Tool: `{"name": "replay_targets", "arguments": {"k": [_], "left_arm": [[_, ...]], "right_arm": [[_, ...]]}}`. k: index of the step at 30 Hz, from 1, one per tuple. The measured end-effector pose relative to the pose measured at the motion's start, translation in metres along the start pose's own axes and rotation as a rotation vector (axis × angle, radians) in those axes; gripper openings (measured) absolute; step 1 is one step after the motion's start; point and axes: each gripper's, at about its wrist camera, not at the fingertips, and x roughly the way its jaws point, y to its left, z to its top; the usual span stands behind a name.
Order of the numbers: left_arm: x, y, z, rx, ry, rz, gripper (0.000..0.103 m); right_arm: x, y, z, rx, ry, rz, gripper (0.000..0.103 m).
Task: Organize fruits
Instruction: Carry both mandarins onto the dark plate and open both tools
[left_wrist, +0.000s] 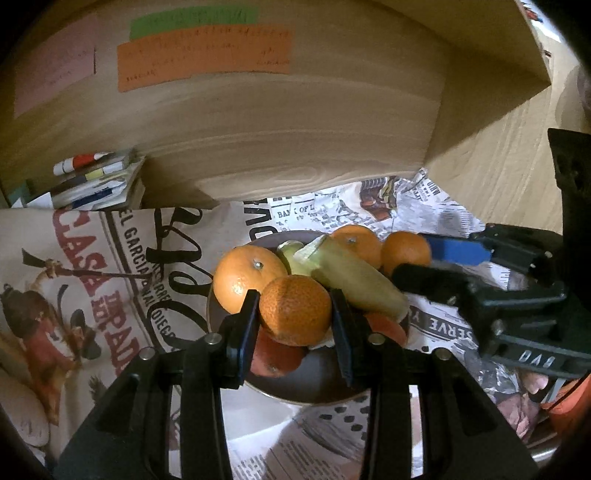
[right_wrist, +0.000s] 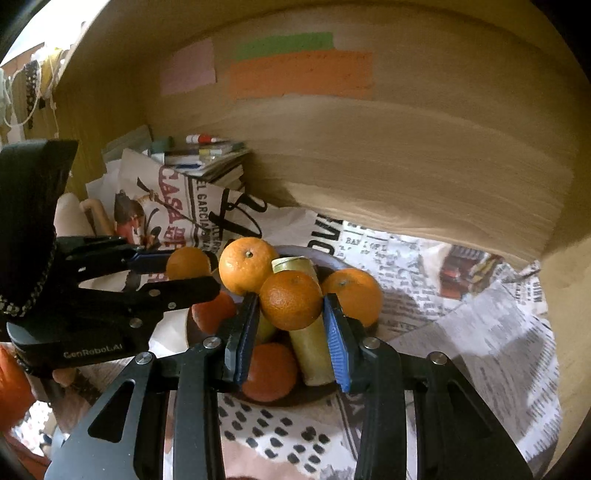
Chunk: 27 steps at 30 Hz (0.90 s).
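Observation:
A dark bowl (left_wrist: 306, 387) (right_wrist: 328, 262) on newspaper holds several oranges and a yellow-green banana (left_wrist: 354, 280) (right_wrist: 312, 350). My left gripper (left_wrist: 293, 314) is shut on an orange (left_wrist: 295, 310) above the bowl; in the right wrist view the same gripper (right_wrist: 177, 275) holds that orange (right_wrist: 188, 263) at the bowl's left. My right gripper (right_wrist: 290, 314) is shut on another orange (right_wrist: 291, 300) over the bowl's middle; in the left wrist view it (left_wrist: 424, 264) grips that orange (left_wrist: 405, 253) at the bowl's right. A large orange (left_wrist: 247, 278) (right_wrist: 246, 265) lies between them.
A wooden cabinet wall (left_wrist: 295, 129) rises close behind the bowl, with orange, green and pink paper notes (left_wrist: 203, 59). A stack of books and pens (left_wrist: 96, 181) lies at the back left. A printed bag (left_wrist: 92, 277) lies left of the bowl. Crumpled newspaper (right_wrist: 480, 332) covers the surface.

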Motion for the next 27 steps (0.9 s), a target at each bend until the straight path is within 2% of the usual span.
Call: {"name": "replay_targets", "arguments": {"k": [8,18,20,22,27], "left_arm": [[0.021,0.01,0.0,-0.014,0.046,-0.009,0.037],[0.045,0.01,-0.003,-0.018,0.083,-0.013,0.037],[0.045,0.009,-0.003,-0.016,0.08,-0.013,0.04],[0.044,0.009,-0.003,-0.017,0.078,-0.018,0.051],[0.033,0.009,-0.003,-0.014,0.044,0.006,0.051]], "right_arm": [[0.032,0.004,-0.009,-0.018,0.081,0.036,0.033],[0.031,0.003,-0.011,-0.024,0.076,0.042,0.034],[0.032,0.002,-0.011,-0.022,0.076,0.042,0.035],[0.032,0.0,-0.012,-0.02,0.077,0.034,0.039],[0.034,-0.005,-0.013,-0.003,0.078,0.026,0.046]]}}
